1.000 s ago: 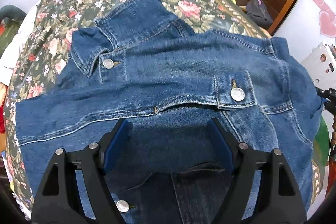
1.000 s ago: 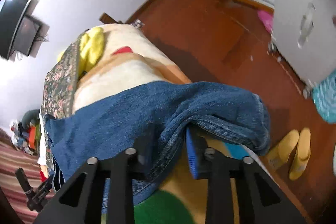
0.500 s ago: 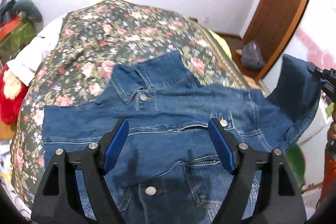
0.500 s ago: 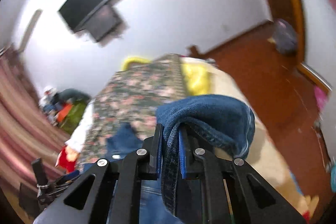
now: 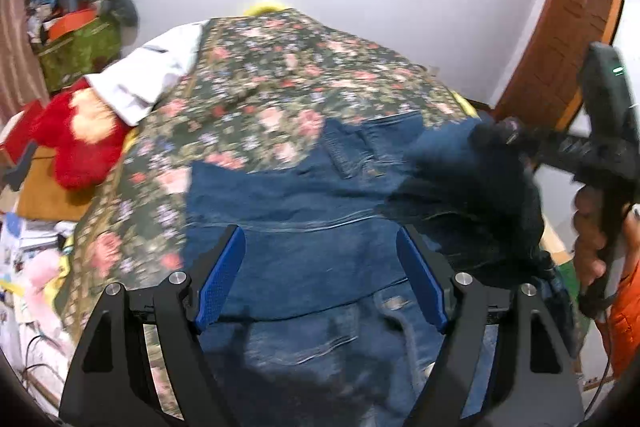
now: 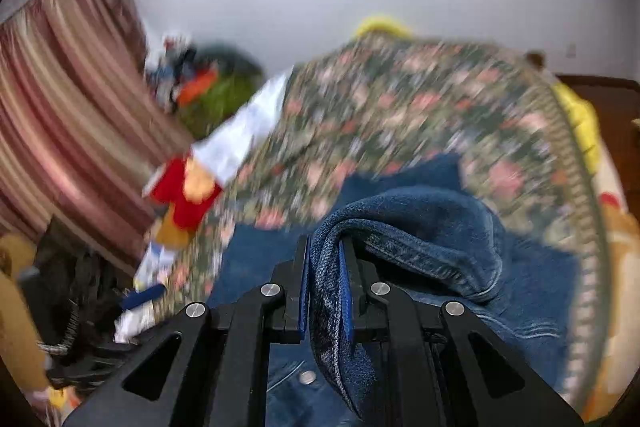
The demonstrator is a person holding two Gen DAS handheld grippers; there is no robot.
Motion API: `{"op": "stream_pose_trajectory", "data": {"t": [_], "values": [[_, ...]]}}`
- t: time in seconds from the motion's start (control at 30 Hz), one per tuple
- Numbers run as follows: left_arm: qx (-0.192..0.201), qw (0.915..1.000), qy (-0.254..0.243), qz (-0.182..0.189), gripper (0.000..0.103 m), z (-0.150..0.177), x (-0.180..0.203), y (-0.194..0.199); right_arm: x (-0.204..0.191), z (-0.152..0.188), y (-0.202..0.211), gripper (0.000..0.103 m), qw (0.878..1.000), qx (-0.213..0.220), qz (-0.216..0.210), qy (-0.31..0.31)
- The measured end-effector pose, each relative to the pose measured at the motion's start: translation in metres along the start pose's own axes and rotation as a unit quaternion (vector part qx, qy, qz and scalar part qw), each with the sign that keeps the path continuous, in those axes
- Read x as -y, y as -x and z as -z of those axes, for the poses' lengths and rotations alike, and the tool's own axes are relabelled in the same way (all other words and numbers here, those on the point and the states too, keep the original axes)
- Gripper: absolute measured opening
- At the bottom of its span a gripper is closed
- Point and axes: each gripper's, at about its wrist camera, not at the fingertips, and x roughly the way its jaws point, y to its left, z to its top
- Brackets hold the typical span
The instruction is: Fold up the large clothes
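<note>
Only the right wrist view showed the right hand-held gripper (image 6: 325, 287) clamped on the denim jacket (image 6: 420, 227); the left hand-held gripper (image 5: 320, 279) gaped empty above it at 6 o'clock.

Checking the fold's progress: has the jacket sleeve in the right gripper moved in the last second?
Yes. The sleeve, clamped in the right gripper, has swung from beyond the bed's edge over the floor to above the floral bedspread.

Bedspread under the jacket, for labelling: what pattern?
Dark green bedspread with pink and red flowers, clearest in the left wrist view.

The far half of the floral bed (image 5: 304, 75) lies open, while the denim jacket (image 5: 304, 251) covers the near half and a red plush toy (image 5: 80, 143) crowds its left edge.
</note>
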Motion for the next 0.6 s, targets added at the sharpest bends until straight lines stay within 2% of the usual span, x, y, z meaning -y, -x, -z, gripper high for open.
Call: {"op": "stream_pose_trajectory", "data": {"t": [0.13, 0.3, 0.43, 0.6], "values": [[-0.006, 0.9999, 0.012, -0.009, 0.078, 0.013, -0.020, 0.003, -0.003, 0.031, -0.061, 0.011, 0.996, -0.086, 0.006, 0.009], [-0.027, 0.9991, 0.029, -0.017, 0.078, 0.022, -0.034, -0.008, -0.005, 0.059, -0.089, 0.011, 0.988, -0.152, 0.030, 0.025], [-0.039, 0.9985, 0.035, -0.015, 0.078, 0.022, -0.031, -0.017, 0.001, 0.066, -0.089, 0.012, 0.975, -0.218, 0.024, 0.020], [-0.038, 0.9990, 0.023, -0.003, 0.078, 0.014, -0.010, -0.021, 0.016, 0.068, -0.052, 0.012, 0.977, -0.212, 0.010, 0.004]]}}
